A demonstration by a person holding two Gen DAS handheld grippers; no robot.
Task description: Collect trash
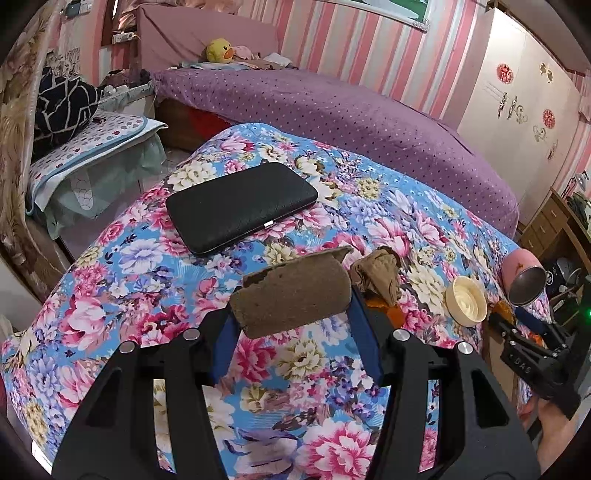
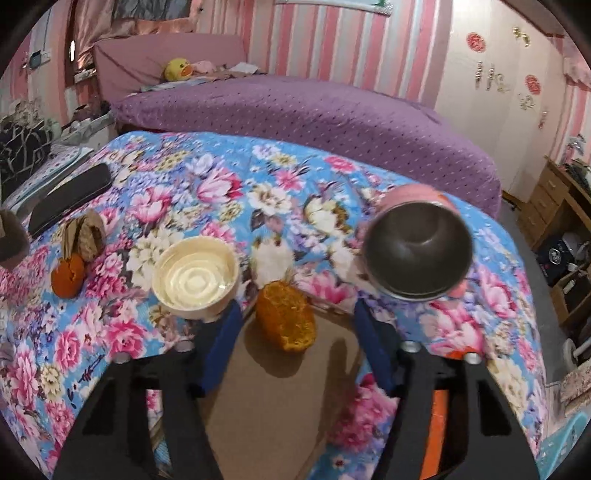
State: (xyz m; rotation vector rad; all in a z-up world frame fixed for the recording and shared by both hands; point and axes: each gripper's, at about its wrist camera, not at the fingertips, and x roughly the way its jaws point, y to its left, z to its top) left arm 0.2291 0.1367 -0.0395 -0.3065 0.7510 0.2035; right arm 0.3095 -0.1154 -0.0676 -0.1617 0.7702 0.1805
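Left gripper clamps a torn brown cardboard scrap above the blue floral-quilted surface. Right gripper, fingers spread, frames an orange peel piece on a flat tan cardboard sheet. Nearby: crumpled brown paper, second orange peel, cream round lid, pink steel-lined cup, black leather wallet. Purple dotted bed behind; pink-striped walls.

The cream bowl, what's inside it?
The cream bowl looks empty: only its pale ringed bottom shows, with no trash in it. The near wall hides a small strip of the inside. It sits on the flowered cloth.
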